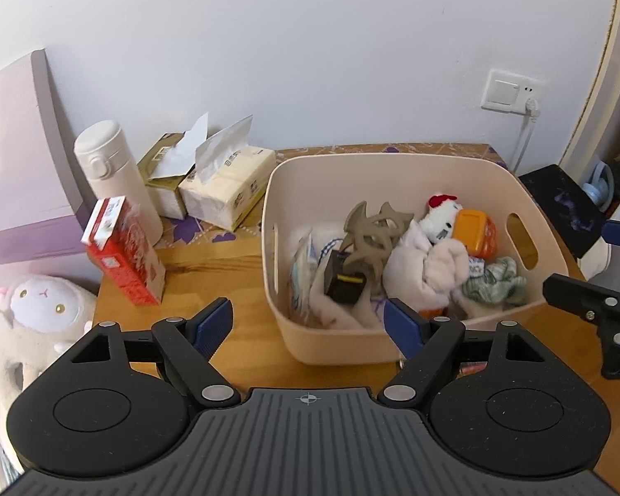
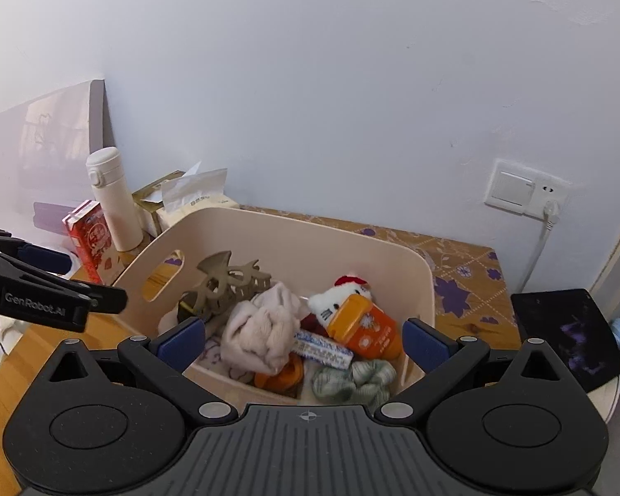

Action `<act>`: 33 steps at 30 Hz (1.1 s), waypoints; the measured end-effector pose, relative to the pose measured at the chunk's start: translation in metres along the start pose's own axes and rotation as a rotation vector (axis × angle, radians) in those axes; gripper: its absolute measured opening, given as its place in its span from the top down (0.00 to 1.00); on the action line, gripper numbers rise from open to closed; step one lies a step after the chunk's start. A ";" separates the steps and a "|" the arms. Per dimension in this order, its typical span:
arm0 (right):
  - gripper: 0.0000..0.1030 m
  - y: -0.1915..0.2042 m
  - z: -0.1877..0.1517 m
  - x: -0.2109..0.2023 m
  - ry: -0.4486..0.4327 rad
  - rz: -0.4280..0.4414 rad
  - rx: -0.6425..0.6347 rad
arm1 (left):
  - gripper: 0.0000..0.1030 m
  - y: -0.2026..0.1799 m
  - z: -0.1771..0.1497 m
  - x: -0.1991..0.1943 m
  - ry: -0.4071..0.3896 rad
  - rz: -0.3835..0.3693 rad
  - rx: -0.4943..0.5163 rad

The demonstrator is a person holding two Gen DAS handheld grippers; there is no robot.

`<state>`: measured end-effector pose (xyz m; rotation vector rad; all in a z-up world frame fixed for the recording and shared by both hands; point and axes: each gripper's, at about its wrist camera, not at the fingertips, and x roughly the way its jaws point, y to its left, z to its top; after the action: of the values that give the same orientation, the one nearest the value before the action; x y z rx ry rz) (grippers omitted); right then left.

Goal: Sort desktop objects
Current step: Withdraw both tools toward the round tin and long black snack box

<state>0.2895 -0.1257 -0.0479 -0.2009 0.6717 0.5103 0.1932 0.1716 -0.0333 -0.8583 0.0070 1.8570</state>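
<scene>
A beige plastic bin (image 1: 392,165) (image 2: 430,285) stands on the wooden table. It holds a brown hair claw (image 1: 372,231) (image 2: 227,285), a white plush kitten (image 1: 442,217) (image 2: 339,299), an orange bottle (image 1: 475,233) (image 2: 368,328), pale cloths (image 1: 425,273) (image 2: 264,330), a green scrunchie (image 1: 496,285) (image 2: 355,382) and a small black box (image 1: 343,279). My left gripper (image 1: 310,326) is open and empty at the bin's near left corner. My right gripper (image 2: 306,343) is open and empty above the bin's near edge.
Left of the bin stand a red carton (image 1: 124,252) (image 2: 89,239), a white flask (image 1: 111,173) (image 2: 111,198) and two tissue packs (image 1: 227,182). A plush sheep (image 1: 37,314) lies off the table's left edge. A black stool (image 1: 566,202) (image 2: 566,330) is at the right.
</scene>
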 end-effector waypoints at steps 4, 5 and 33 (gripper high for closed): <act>0.00 0.001 -0.012 -0.013 0.013 -0.017 -0.002 | 0.20 0.004 -0.012 -0.014 -0.008 -0.010 0.012; 0.00 0.001 -0.014 -0.016 0.014 -0.020 -0.004 | 0.20 0.005 -0.016 -0.017 -0.009 -0.012 0.012; 0.00 0.005 -0.129 0.007 0.217 -0.025 -0.069 | 0.20 0.010 -0.131 0.017 0.230 -0.002 0.046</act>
<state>0.2216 -0.1619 -0.1520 -0.3321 0.8622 0.4924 0.2539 0.1311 -0.1434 -1.0342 0.1921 1.7408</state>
